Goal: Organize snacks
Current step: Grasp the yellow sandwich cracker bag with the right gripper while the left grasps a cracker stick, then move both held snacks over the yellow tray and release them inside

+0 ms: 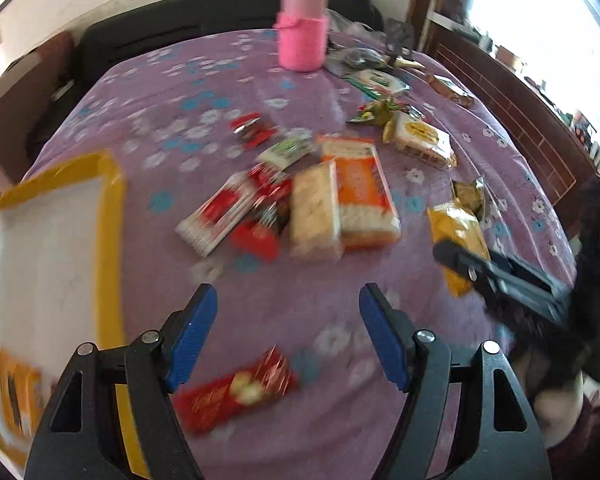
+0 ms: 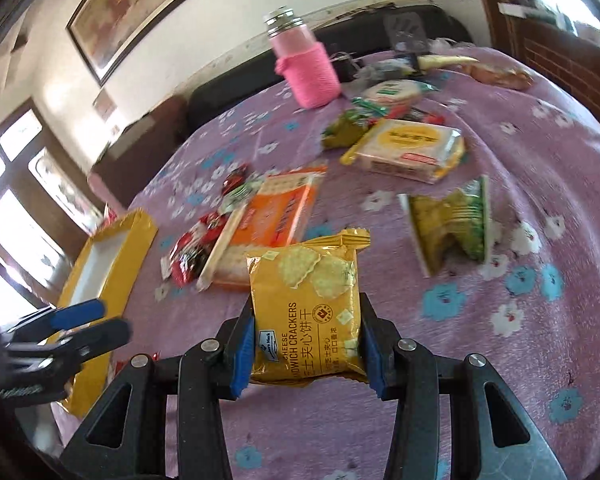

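Observation:
My right gripper [image 2: 306,344] is shut on a yellow cheese sandwich cracker pack [image 2: 306,312], held above the purple flowered cloth; it also shows in the left wrist view [image 1: 458,240]. My left gripper [image 1: 288,320] is open and empty, above a red snack bar [image 1: 236,392]. A yellow-rimmed white box [image 1: 112,216] lies at the left, and it shows in the right wrist view [image 2: 140,228] too. A pile of snacks lies mid-table: an orange cracker pack [image 1: 360,192], a pale cracker pack [image 1: 314,208], and red-and-white packets [image 1: 220,216].
A pink-sleeved bottle [image 1: 302,36] stands at the far side. A yellow-label cracker pack [image 2: 412,148], a green chip bag [image 2: 452,220] and green packets [image 2: 388,96] lie to the right. A dark sofa [image 1: 160,28] and a brick wall [image 1: 532,120] border the table.

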`<action>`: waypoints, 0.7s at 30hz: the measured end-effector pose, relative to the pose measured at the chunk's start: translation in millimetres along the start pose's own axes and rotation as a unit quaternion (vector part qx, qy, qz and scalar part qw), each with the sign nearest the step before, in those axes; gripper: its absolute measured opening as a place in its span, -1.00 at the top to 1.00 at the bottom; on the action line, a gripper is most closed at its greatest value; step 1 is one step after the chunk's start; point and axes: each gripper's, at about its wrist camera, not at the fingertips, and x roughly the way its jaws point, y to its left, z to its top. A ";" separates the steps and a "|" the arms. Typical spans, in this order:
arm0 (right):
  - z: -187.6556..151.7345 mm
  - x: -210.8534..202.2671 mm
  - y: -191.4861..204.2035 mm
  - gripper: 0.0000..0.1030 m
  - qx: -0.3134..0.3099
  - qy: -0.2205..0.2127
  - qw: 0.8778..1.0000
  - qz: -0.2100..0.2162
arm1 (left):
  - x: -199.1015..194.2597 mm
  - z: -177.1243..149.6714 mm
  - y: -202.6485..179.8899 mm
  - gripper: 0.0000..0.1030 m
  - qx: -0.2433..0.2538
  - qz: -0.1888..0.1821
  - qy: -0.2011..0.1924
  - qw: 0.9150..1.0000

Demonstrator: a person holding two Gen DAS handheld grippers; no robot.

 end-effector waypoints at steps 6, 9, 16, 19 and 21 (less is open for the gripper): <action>2.2 -3.6 -10.3 0.10 0.020 -0.006 1.000 0.017 | 46.9 42.5 -4.7 -0.41 -0.016 -0.043 0.021 0.999; 2.0 -2.1 -14.5 0.10 0.033 0.000 0.999 0.028 | 65.9 55.2 0.9 -0.41 -0.028 -0.052 0.027 0.998; 2.0 0.6 -15.0 0.10 0.037 0.007 0.999 0.037 | 72.4 54.3 8.1 0.51 -0.029 -0.118 0.014 0.992; 1.8 1.4 -13.7 0.10 0.034 0.006 0.999 0.036 | 66.3 53.9 3.0 0.87 -0.020 -0.090 0.005 0.996; 1.7 2.7 -13.5 0.10 0.032 0.006 0.999 0.033 | 65.1 51.4 3.1 0.87 -0.021 -0.093 0.007 0.995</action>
